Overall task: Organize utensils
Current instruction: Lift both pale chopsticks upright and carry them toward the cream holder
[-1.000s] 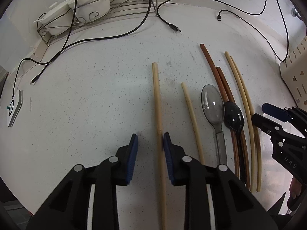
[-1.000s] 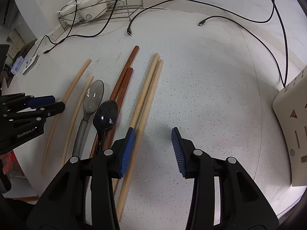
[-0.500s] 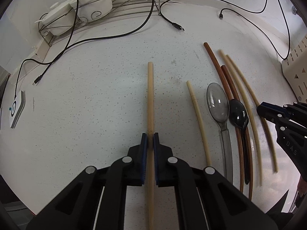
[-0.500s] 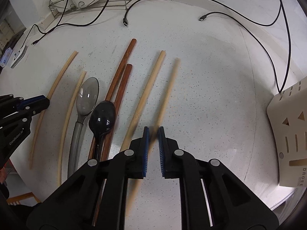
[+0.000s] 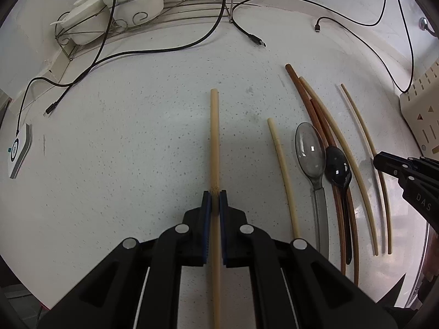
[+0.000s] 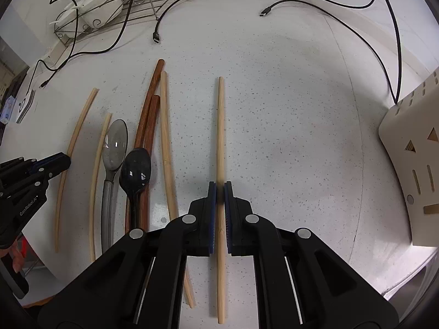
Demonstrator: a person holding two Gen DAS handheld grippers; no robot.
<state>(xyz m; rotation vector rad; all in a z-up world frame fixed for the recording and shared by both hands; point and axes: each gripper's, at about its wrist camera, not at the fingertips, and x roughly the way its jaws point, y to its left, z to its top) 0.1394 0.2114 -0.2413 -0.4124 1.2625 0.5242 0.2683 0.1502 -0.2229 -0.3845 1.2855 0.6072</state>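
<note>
Two claws clamped: left claw (image 5: 214, 203) on pale chopstick (image 5: 214, 137), right claw (image 6: 219, 192) on bamboo chopstick (image 6: 220, 126), both above bench (image 6: 288, 137). Keep sticks level, lift clear of spoons (image 6: 115, 145).

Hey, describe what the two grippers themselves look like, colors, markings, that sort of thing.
Both are matte black plastic, angular and scissor-like. The left gripper and the right gripper each have two fingers lined with ribbed blue pads, and round silver rivets at the pivots. Seen from the side, the left one carries white "GenRobot.AI" lettering; the right one shows "DAS". No cables or sleeves are visible.
</note>
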